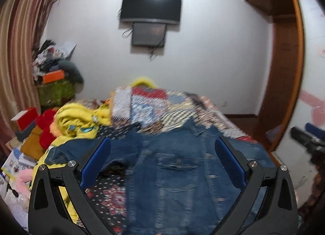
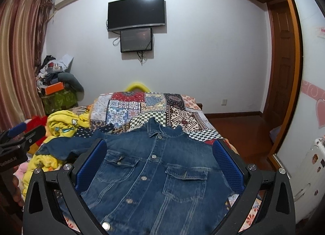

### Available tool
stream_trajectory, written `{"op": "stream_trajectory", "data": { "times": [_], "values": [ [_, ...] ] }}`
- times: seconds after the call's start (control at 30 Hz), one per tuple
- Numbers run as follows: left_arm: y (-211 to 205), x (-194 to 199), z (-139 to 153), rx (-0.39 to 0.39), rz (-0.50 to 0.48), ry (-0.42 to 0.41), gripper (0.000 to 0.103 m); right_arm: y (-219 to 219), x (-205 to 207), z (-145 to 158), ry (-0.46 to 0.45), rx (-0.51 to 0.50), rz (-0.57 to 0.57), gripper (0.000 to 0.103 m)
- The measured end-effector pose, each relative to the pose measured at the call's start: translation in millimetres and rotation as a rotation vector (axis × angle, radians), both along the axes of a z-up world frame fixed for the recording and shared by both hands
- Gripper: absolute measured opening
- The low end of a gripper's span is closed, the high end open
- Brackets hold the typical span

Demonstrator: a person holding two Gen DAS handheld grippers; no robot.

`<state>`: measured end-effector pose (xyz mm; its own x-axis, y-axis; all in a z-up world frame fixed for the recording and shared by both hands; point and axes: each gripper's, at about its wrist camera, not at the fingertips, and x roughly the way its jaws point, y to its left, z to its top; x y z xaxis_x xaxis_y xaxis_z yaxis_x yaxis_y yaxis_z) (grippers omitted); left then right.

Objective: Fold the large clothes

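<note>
A blue denim jacket (image 2: 154,165) lies front up on the patchwork quilt (image 2: 146,107) of the bed, buttoned, collar toward the far end. One sleeve (image 2: 67,145) stretches out to the left. My right gripper (image 2: 160,153) is open and hovers above the jacket's chest, blue pads on either side. My left gripper (image 1: 162,149) is open too, above the same jacket (image 1: 172,174), in a blurred view. The right gripper shows at the left view's right edge (image 1: 306,141); the left gripper shows at the right view's left edge (image 2: 18,135).
A crumpled yellow garment (image 2: 63,125) and red plush lie left of the jacket. Boxes and a clutter pile (image 2: 56,84) stand by the striped curtain. A TV (image 2: 136,12) hangs on the far wall. A wooden door frame (image 2: 284,72) and white appliance (image 2: 308,174) are right.
</note>
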<state>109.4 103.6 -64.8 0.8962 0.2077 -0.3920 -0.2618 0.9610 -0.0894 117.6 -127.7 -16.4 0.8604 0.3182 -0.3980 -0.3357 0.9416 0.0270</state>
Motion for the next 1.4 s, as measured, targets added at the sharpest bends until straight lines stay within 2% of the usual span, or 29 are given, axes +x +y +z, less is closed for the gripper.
{"op": "stream_trajectory", "data": {
  "times": [0.3,0.4,0.63,0.67,0.73,0.87,0.97,1.0,1.03,1.17,1.23,1.33,1.4],
  "values": [
    [101,62,-67,-0.1,0.126,0.185,0.103,33,70,-29,0.081,-0.057,0.012,0.103],
    [144,72,-91,-0.175,0.14,0.225,0.103,45,94,-48,0.143,-0.094,0.029,0.103],
    [233,84,-155,-0.512,0.128,0.366,0.103,68,146,-107,0.386,-0.187,0.082,0.103],
    [248,85,-166,-0.58,0.133,0.377,0.103,70,151,-114,0.421,-0.197,0.09,0.103],
    [266,83,-179,-0.664,0.137,0.379,0.103,77,161,-124,0.474,-0.21,0.103,0.103],
    [291,88,-204,-0.813,0.146,0.391,0.096,77,167,-133,0.515,-0.217,0.117,0.103],
    [304,92,-220,-0.878,0.193,0.406,0.086,75,165,-134,0.516,-0.212,0.12,0.103],
    [307,94,-223,-0.884,0.197,0.404,0.083,72,162,-132,0.518,-0.208,0.122,0.103],
    [310,96,-225,-0.868,0.213,0.411,0.073,73,166,-134,0.514,-0.207,0.121,0.103],
    [316,106,-220,-0.741,0.307,0.439,0.043,69,166,-133,0.527,-0.197,0.115,0.103],
    [315,110,-212,-0.663,0.361,0.438,0.018,71,170,-132,0.534,-0.19,0.11,0.103],
    [306,117,-187,-0.525,0.394,0.432,0.013,72,172,-127,0.536,-0.172,0.11,0.103],
    [292,124,-160,-0.393,0.396,0.408,0.011,68,170,-122,0.531,-0.164,0.11,0.103]
  ]
}}
